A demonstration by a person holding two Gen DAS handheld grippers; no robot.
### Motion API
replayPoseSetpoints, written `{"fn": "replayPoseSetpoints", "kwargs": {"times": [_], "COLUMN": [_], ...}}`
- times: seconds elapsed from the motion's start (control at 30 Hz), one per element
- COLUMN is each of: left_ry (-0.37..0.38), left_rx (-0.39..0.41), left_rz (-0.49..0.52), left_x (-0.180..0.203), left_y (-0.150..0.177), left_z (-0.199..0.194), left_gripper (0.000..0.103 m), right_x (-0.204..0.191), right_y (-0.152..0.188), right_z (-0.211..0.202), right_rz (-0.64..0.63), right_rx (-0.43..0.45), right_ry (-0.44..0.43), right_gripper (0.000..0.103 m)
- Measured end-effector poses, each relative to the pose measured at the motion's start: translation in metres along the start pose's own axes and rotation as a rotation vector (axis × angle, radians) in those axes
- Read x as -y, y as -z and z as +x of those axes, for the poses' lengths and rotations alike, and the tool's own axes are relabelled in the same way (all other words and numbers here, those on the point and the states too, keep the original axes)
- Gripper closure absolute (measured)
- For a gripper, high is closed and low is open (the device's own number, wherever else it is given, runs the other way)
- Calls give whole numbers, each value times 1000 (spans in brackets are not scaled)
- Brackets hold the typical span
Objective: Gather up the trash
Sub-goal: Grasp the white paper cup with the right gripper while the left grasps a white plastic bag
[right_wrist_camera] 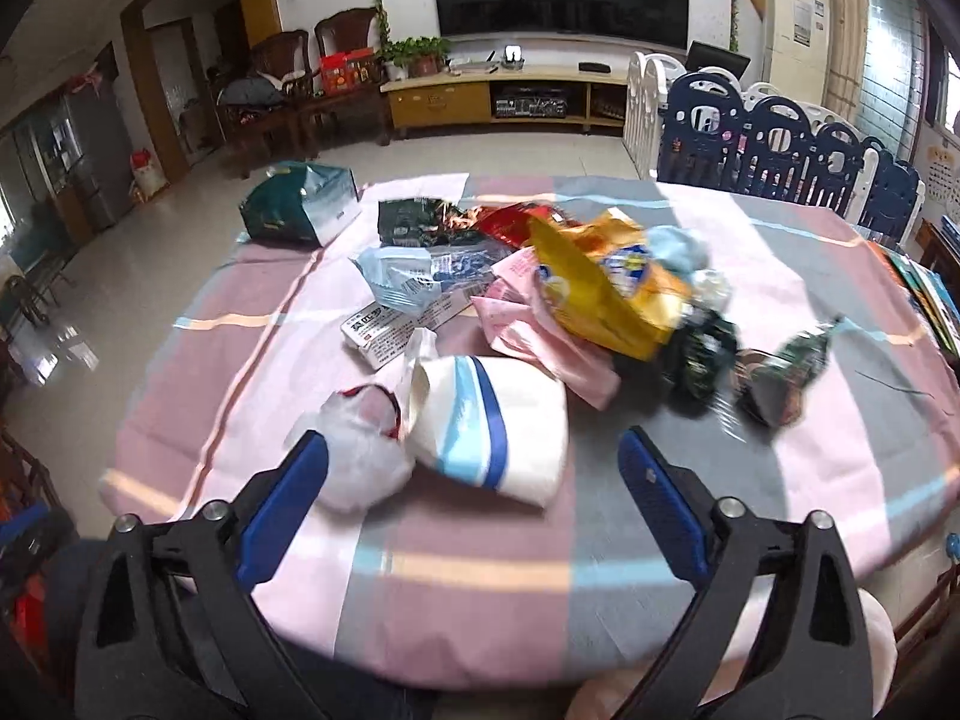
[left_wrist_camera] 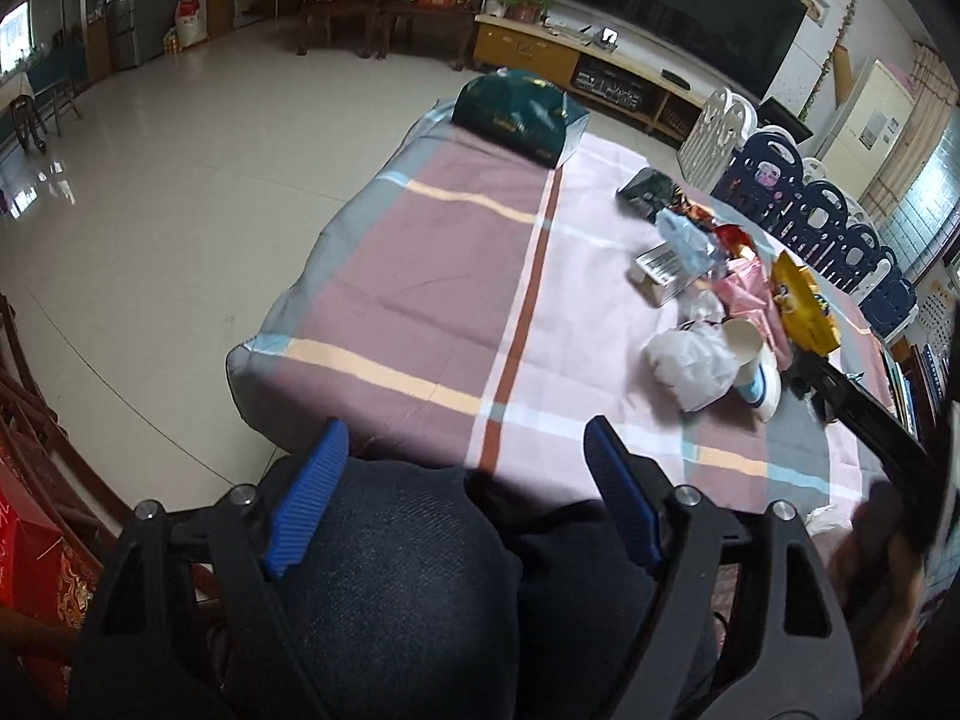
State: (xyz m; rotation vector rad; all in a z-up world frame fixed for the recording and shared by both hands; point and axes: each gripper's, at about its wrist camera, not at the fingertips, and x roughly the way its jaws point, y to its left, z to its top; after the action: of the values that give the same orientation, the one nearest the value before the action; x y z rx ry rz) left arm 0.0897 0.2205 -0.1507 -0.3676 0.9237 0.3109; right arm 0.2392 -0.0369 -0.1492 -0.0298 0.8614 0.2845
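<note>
Both grippers hang wide-jawed, nothing gripped, over a table w/ striped cloth (right_wrist_camera: 480,612). Just ahead of the right gripper (right_wrist_camera: 474,468) lies a tipped paper cup (right_wrist_camera: 498,432) beside crumpled white plastic (right_wrist_camera: 360,456), wrappers heaped beyond. The left gripper (left_wrist_camera: 465,450) sits at the table's near edge, trash pile (left_wrist_camera: 720,294) well off to its right.

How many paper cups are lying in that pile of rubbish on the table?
1. The paper cup lies on its side at the near edge of the pile, beside a crumpled white plastic bag. Others could be hidden under the wrappers.
</note>
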Motion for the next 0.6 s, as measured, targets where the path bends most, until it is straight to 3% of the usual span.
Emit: {"fn": "replayPoseSetpoints", "kwargs": {"times": [0.07,0.13,0.23,0.43,0.6], "left_ry": [-7,-7,13,100,181], "left_rx": [-8,-15,-29,-28,-125], "left_rz": [-1,6,16,37,154], "left_x": [-2,-3,1,29,96], "left_y": [1,2,-1,-27,-49], "left_z": [7,12,18,30,69], "left_gripper": [22,22,23,20,14], "right_x": [-7,-11,-7,9,33], "right_y": [-6,-7,-4,11,26], "right_z": [26,52,61,18,-36], "right_rz": [-11,-13,15,59,113], "right_rx": [-41,-95,-105,-68,-20], "right_ry": [25,19,-14,-88,-146], "right_gripper": [36,66,87,93,100]}}
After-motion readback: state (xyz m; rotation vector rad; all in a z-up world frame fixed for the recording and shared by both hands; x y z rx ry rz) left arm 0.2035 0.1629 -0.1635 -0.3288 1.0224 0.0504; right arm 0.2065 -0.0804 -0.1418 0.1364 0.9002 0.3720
